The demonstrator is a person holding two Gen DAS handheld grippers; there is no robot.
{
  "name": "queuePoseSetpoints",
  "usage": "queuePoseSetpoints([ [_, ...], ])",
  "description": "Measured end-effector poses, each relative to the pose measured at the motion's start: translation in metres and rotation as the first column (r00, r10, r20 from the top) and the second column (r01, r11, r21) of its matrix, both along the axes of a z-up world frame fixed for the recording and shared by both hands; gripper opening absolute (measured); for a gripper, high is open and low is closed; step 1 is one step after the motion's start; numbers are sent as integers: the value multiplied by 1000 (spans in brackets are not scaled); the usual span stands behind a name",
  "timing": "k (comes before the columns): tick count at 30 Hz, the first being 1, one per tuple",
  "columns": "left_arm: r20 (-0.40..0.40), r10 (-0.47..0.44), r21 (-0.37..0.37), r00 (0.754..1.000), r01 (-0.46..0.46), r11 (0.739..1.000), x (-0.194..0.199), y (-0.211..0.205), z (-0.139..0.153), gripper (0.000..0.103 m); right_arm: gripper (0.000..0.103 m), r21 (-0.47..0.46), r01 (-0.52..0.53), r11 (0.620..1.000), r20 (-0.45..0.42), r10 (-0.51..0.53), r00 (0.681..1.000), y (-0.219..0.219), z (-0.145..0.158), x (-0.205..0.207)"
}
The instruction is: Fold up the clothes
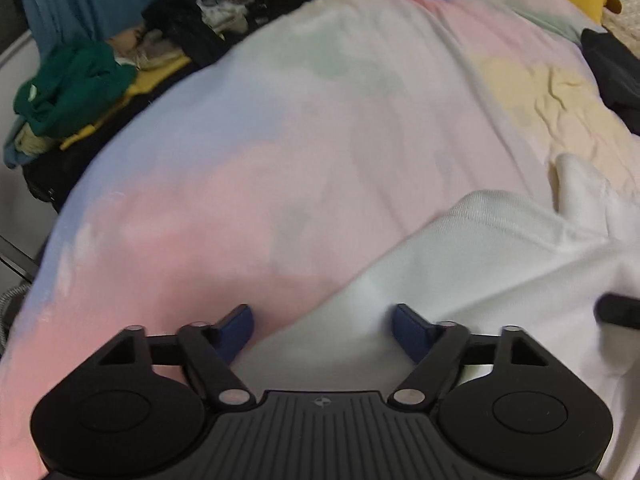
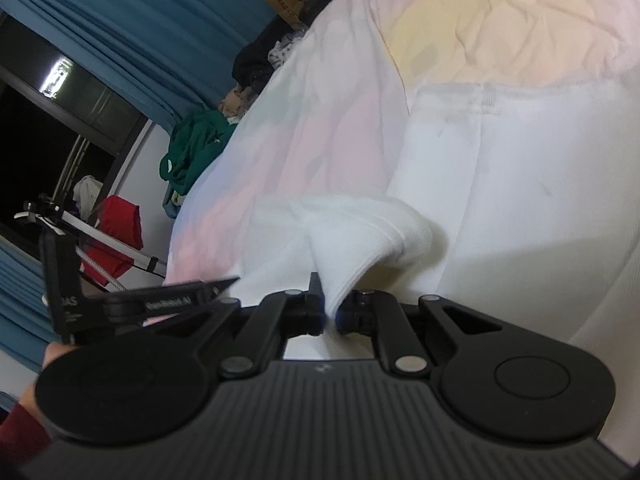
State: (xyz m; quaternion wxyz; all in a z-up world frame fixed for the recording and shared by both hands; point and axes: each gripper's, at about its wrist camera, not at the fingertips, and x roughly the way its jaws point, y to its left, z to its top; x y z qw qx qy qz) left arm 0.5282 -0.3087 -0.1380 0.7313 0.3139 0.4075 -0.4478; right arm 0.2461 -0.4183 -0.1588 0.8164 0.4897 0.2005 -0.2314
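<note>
Your left claw (image 1: 322, 330) hovers low with its blue-padded fingers (image 1: 408, 330) spread wide, holding nothing, just above the edge of the white knit garment (image 1: 500, 248) lying on the pastel tie-dye bedspread (image 1: 280, 140). Your right claw (image 2: 330, 312) is pinched tight on a raised fold of that garment (the grip point is partly hidden). Motion blur softens the heap of green and dark clothes (image 1: 76, 84) beside the bed.

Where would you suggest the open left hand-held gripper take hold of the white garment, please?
On the free edge of the white garment lying on the pastel bedspread, just ahead of the left hand-held gripper. Come in low from the bedspread side, since that edge lies flat while the right hand-held gripper already pinches a fold.
</note>
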Motion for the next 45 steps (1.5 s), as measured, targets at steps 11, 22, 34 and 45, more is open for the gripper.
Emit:
queuePoseSetpoints([
  [11,262,-46,-163,964,91,982,-45,-7,53,3,8,133,-18,991,44,13,999,-39,-9,2],
  [22,334,167,-379,928,-30,925,-73,7,46,8,8,-131,-11,991,4,12,1000,-42,18,7],
  [34,91,236,-362,967,-188,913,-28,3,-2,88,8,80,38,996,-95,-30,995,-60,-16,13],
  [45,39,230,-278,972,-210,937,-5,-38,-5,60,8,151,-39,988,-48,46,998,-77,-18,20],
])
